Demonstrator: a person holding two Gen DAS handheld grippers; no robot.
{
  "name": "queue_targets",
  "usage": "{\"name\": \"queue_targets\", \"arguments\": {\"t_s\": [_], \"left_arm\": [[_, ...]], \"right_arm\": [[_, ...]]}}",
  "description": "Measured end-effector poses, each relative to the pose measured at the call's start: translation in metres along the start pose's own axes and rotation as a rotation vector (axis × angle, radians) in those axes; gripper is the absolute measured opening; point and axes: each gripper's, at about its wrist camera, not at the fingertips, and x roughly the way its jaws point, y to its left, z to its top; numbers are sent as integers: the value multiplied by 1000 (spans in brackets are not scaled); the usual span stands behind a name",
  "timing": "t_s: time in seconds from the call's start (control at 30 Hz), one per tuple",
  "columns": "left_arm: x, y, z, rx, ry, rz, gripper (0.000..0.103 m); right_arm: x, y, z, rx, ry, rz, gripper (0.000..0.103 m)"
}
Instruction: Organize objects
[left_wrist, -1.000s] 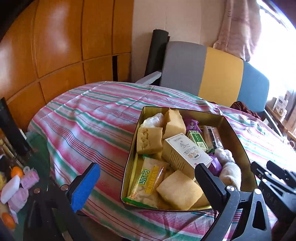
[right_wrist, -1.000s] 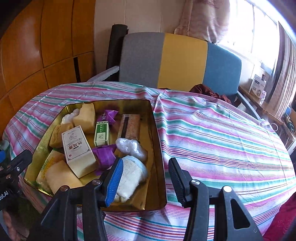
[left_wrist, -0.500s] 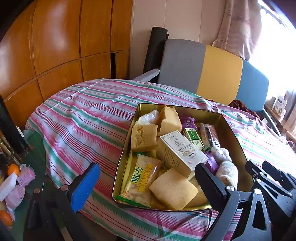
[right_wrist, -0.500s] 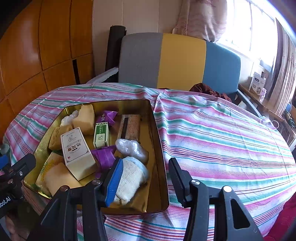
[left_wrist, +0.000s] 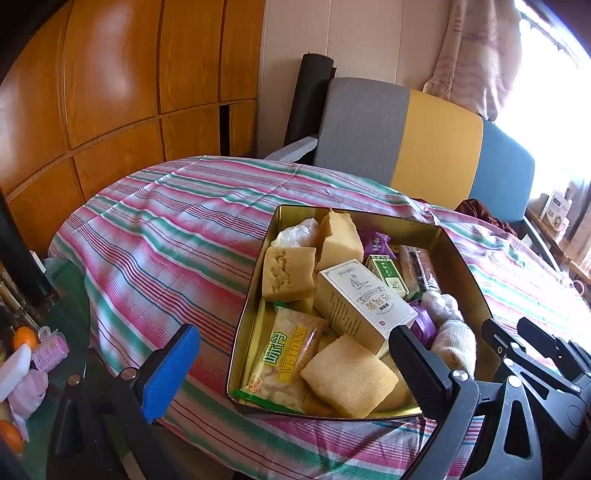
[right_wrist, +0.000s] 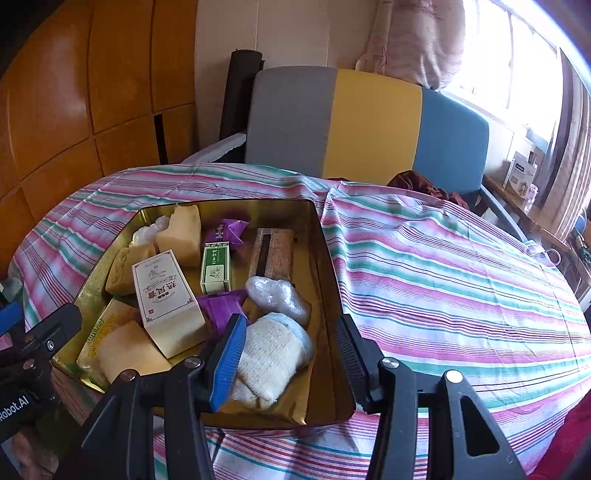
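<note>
1. Between the jaws of the right gripper (right_wrist: 291, 354) stand the right wall of the gold tin (right_wrist: 328, 258) and a rolled white sock (right_wrist: 273, 354); the jaws are part open and press on nothing. To the right of them lies free striped tablecloth (right_wrist: 443, 277).
2. The left gripper (left_wrist: 295, 369) has wide jaws that hold nothing, with the tin's near left corner between them.
3. The tin is full: sponge pieces (left_wrist: 347, 373), a cream box (left_wrist: 362, 302), a small green box (left_wrist: 386, 271) and a snack packet (left_wrist: 284, 358).
4. The sock partly covers the tin's near edge; the purple wrappers (right_wrist: 221, 306) are half hidden.
</note>
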Motion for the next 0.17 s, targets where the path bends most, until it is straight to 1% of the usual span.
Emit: {"name": "queue_targets", "arguments": {"t_s": [0.07, 0.17], "left_arm": [[0, 1, 0, 1, -3, 7, 100], [-1, 3, 1, -8, -8, 6, 100]], "right_arm": [[0, 2, 0, -8, 0, 1, 51], [0, 4, -1, -10, -1, 8, 51]]}}
